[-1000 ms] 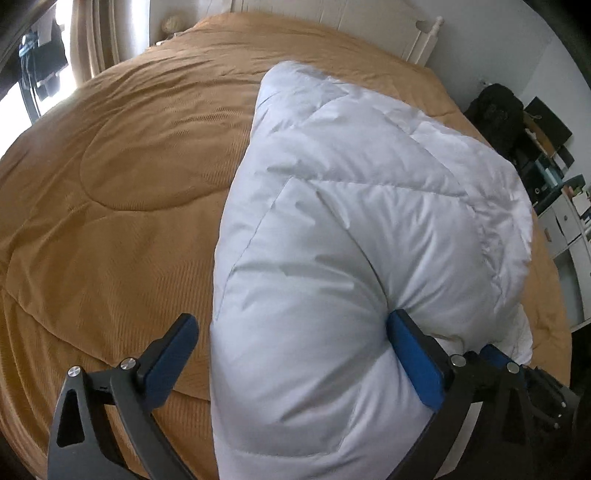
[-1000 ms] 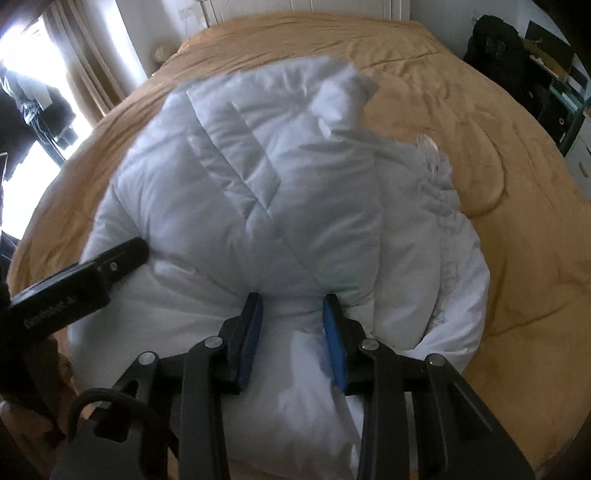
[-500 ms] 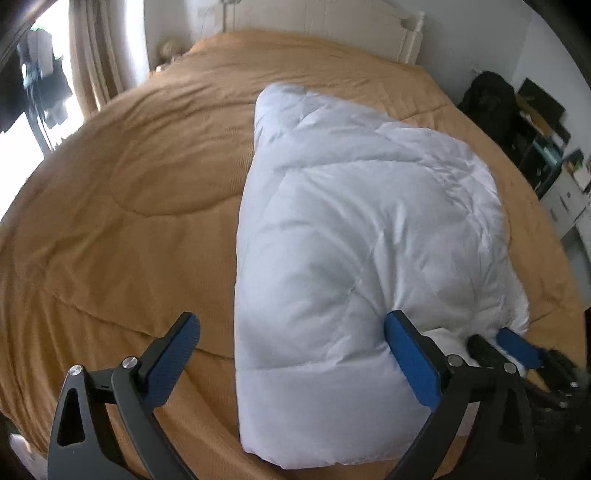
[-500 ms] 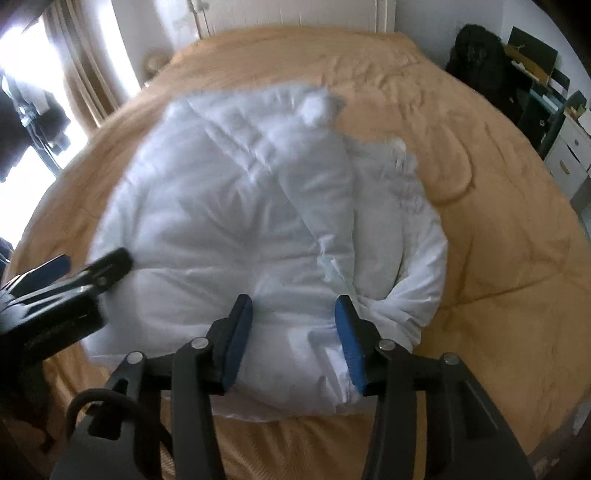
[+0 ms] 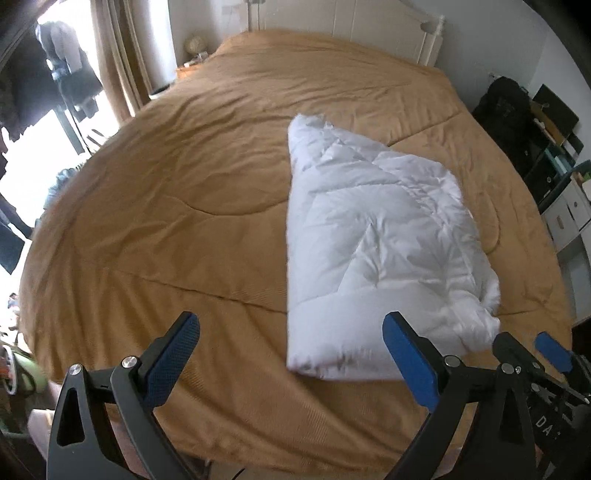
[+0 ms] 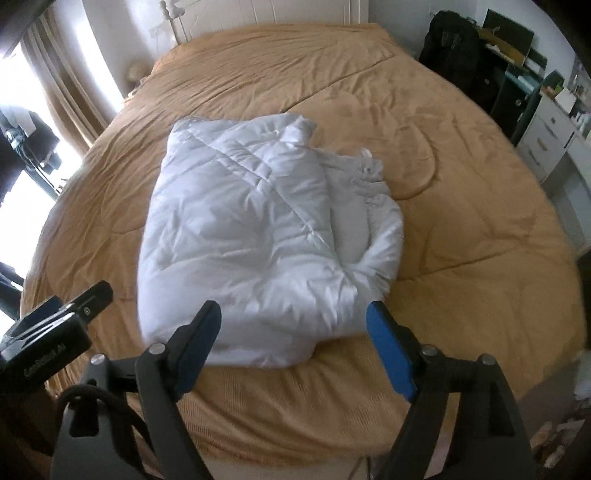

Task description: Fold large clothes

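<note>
A white quilted puffy garment [image 5: 376, 243] lies folded in a bundle on the tan bed cover [image 5: 177, 206]; it also shows in the right wrist view [image 6: 258, 236]. My left gripper [image 5: 291, 332] is open and empty, held back above the bundle's near left corner. My right gripper [image 6: 295, 317] is open and empty, held just in front of the bundle's near edge. The right gripper's fingers [image 5: 554, 352] show at the lower right of the left wrist view, and the left gripper's body [image 6: 55, 332] at the lower left of the right wrist view.
The tan bed [image 6: 461, 221] has a white headboard [image 5: 369, 26] at the far end. Curtains and a bright window [image 5: 110, 66] stand to the left. A black bag [image 5: 506, 103], shelves and white drawers [image 6: 546, 136] stand to the right.
Both grippers have let go of the white garment and pulled back toward the foot of the bed. The right gripper has opened wide. The bundle now lies free on the bed.
</note>
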{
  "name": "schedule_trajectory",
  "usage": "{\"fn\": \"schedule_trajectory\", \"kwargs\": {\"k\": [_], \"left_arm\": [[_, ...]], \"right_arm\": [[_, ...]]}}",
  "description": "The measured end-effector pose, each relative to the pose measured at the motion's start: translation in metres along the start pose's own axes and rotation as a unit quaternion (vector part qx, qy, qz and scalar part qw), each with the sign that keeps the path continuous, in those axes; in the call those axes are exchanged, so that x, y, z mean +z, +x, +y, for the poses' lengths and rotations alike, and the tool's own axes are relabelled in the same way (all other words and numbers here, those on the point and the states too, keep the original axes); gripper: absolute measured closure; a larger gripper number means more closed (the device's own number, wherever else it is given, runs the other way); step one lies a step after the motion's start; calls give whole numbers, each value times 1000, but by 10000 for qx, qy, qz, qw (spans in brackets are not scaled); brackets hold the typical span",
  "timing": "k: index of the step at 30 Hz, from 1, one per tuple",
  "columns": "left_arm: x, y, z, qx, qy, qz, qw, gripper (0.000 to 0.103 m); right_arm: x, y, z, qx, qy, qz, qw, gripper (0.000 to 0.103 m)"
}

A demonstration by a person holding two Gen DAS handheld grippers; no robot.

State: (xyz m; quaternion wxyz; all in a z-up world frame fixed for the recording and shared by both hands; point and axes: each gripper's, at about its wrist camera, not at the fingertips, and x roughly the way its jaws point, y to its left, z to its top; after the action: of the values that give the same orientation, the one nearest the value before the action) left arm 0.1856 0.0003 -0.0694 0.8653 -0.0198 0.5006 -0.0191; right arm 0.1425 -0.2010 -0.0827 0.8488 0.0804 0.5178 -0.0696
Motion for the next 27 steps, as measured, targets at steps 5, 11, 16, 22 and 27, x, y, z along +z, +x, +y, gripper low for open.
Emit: {"fn": "schedule_trajectory", "kwargs": {"k": [5,11,16,22,27], "left_arm": [[-13,-51,-4,363,132,-346,9987,1],[-29,-76,-2,276,70,-329,9991,1],[-39,-82,-2,277,18,-223,9994,1],[-42,-85,3,189,-44,-128,9997,1],[-41,-87,3,199,-48,-157,9997,1]], "right_arm": [[-11,-42,7,-325,-179,-272,9989,14],[-29,-78,16,-463,-455,-475,9968,0],[-37,-92,18,-494,-519,-553,9959,0],[-39,-95,16,-395,-517,-489,9967,0],[-39,-93,14,-283,-462,-349,9979,0]]}}
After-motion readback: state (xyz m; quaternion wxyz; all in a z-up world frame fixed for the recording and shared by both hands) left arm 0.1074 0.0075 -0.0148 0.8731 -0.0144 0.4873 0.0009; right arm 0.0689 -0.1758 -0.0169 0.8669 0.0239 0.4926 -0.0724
